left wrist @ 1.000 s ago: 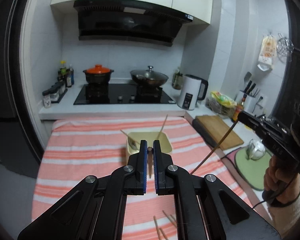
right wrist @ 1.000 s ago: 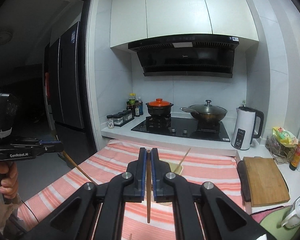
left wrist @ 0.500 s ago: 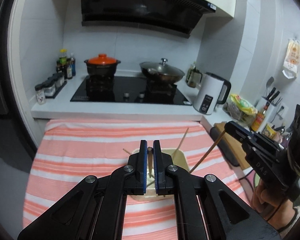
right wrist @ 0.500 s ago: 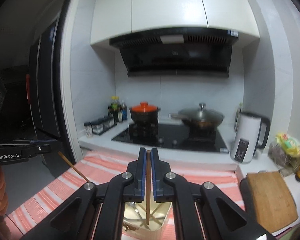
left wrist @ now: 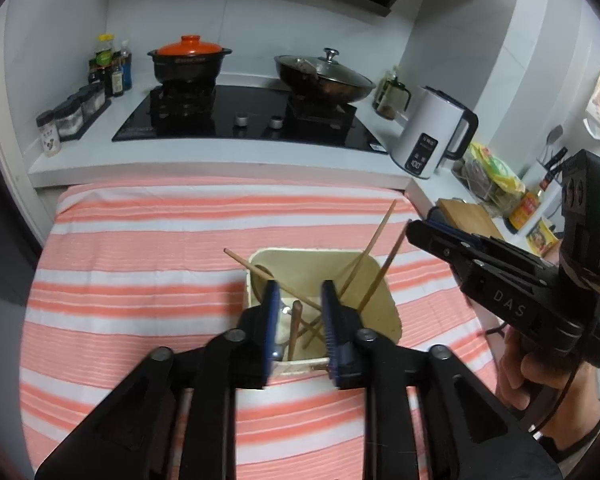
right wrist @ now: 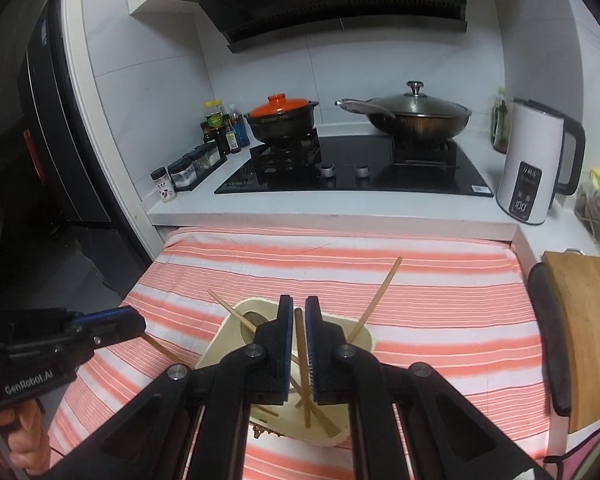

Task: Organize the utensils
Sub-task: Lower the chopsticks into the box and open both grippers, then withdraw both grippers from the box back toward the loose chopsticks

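While left hand-held gripper [left wrist: 300, 320] gapes over holder [left wrist: 383, 300], right [right wrist: 298, 344] pinches chopstick [right wrist: 301, 364]

Chopsticks [left wrist: 373, 236] – maybe five; container [left wrist: 383, 304] – one; pots [left wrist: 188, 62] – two.

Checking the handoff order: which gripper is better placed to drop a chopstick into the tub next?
Right. The right gripper has its jaws nearly shut on a chopstick pointing down into the tub. The left gripper hangs open above the tub, holding nothing.
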`<move>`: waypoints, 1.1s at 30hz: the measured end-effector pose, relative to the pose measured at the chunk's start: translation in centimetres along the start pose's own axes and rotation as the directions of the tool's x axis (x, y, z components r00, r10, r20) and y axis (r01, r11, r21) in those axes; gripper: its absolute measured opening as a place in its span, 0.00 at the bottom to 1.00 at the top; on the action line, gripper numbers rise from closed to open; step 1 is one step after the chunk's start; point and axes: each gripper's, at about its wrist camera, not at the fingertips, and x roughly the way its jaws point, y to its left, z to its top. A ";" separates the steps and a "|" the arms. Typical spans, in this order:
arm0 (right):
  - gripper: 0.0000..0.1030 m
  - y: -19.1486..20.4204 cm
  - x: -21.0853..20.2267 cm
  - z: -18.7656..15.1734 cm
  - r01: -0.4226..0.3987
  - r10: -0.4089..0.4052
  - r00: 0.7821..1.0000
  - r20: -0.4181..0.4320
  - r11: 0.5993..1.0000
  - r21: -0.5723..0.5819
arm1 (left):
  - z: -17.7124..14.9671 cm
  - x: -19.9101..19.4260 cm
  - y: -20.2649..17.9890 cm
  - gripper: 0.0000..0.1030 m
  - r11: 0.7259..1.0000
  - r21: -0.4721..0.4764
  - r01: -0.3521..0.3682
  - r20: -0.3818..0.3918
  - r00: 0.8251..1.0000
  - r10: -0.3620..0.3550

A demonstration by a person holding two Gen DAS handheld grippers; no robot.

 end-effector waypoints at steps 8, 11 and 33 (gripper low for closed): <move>0.61 0.9 -6.3 0.1 0.013 -0.004 0.985 0.171 0.999 -0.049 | -1.7 -6.1 -0.6 1.00 0.984 0.074 -0.159 0.172 0.974 0.145; 0.67 1.6 -9.9 -1.6 0.038 -0.019 0.978 0.206 0.995 -0.089 | -4.4 -8.5 -1.2 1.00 0.951 0.095 -0.295 0.248 0.932 0.264; 0.72 4.3 -22.7 -37.9 0.112 -0.110 0.994 0.025 0.953 -0.282 | -34.5 -13.2 -1.1 0.99 0.984 0.005 -0.179 -0.042 0.983 0.179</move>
